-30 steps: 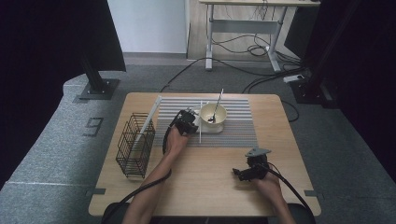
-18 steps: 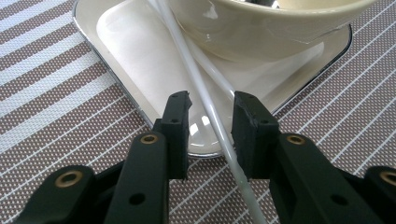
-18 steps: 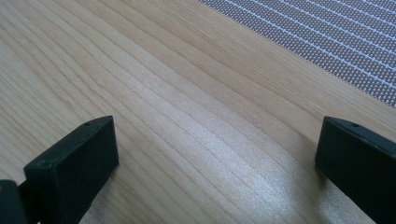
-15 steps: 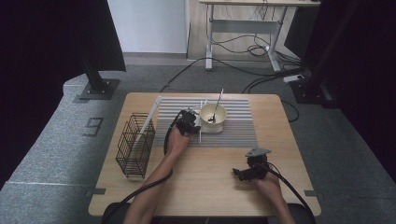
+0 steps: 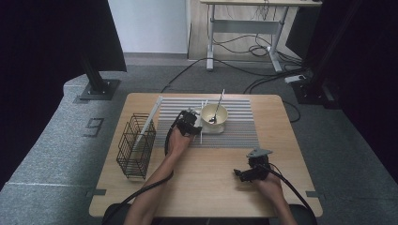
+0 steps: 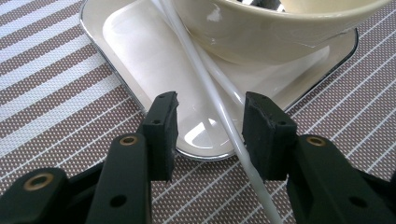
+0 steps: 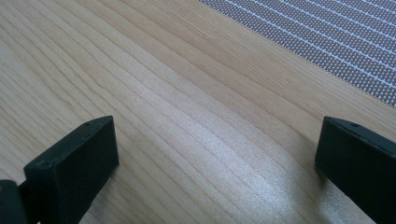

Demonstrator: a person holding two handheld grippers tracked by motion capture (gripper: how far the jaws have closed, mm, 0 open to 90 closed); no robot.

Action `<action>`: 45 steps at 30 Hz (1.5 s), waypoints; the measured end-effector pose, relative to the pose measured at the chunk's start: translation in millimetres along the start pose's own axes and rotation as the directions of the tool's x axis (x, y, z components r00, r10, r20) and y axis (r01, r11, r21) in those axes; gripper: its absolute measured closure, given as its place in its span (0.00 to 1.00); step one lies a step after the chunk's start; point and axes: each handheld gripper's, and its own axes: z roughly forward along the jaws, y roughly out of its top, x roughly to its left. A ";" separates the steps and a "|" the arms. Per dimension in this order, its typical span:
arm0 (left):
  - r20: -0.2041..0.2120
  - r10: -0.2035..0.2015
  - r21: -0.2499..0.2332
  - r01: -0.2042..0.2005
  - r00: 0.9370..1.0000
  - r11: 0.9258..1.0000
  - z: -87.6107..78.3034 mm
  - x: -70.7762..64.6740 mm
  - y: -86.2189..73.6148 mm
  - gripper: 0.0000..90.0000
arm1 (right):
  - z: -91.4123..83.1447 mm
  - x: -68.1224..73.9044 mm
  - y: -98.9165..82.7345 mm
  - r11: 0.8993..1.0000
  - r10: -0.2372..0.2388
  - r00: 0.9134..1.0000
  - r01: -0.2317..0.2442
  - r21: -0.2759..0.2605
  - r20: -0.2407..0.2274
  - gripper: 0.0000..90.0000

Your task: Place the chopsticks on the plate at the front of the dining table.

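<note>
Scene: a person sits at a wooden table (image 5: 206,187) with 1 two-jaw gripper in each hand; a striped placemat (image 5: 244,131) lies across the far half.
Left gripper (image 6: 211,126): its 2 black jaws stand apart and have just been opening; in the high view it sits at (image 5: 193,123).
White chopstick (image 6: 219,109): a thin white stick runs between the 2 jaws, close against the inner face of the jaw on the right of the left gripper view, and I see no squeeze on it. It crosses the near rim of the tray and leans on toward the bowl beyond the fingertips.
Tray (image 6: 135,51): a shallow white tray lies just ahead of the fingertips, its near edge almost under them.
Bowl (image 6: 261,32): a cream bowl stands on the tray, beyond the fingertips; in the high view a utensil (image 5: 217,108) leans in it.
Right gripper (image 7: 215,154): jaws wide apart over bare wood, nothing between them; the placemat's edge lies farther ahead.
Wire basket (image 5: 136,145): black, well off to the left gripper's outer side.
Step in hand: most likely letting go of the chopstick at the tray.
Next move: probably drawing the left gripper back clear, without nudging the loose stick off the rim.
</note>
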 end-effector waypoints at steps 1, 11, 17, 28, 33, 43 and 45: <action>-0.001 0.001 -0.002 -0.001 1.000 1.000 -0.1 0.2 0.1 0.61 | 0.0 0.0 0.0 1.000 0.000 1.000 0.000 0.000 0.000 0.00; 0.009 -0.019 -0.033 0.019 1.000 0.999 -4.3 1.8 3.0 0.59 | 0.0 0.0 0.0 1.000 0.000 1.000 0.000 0.001 0.000 0.00; 0.027 -0.024 -0.048 0.025 0.999 0.999 -4.1 0.2 6.2 0.56 | 0.0 0.0 0.0 1.000 0.000 1.000 0.000 0.000 0.000 0.00; 0.039 -0.029 -0.023 0.029 0.999 0.999 5.3 -3.3 3.9 0.54 | 0.0 0.0 0.0 1.000 0.000 1.000 0.000 0.000 0.000 0.00; 0.049 -0.019 -0.020 0.020 0.999 1.000 6.0 -7.8 4.3 0.62 | 0.0 0.0 0.0 1.000 0.000 1.000 0.000 0.000 0.000 0.00; 0.045 0.009 -0.021 -0.008 0.999 1.000 5.1 -13.6 5.4 0.71 | 0.0 0.0 0.0 1.000 0.000 1.000 0.000 0.000 0.000 0.00; 0.043 0.007 -0.021 -0.006 0.999 1.000 5.1 -12.9 5.2 0.70 | 0.0 -0.1 0.0 1.000 0.000 1.000 0.000 0.000 0.000 0.00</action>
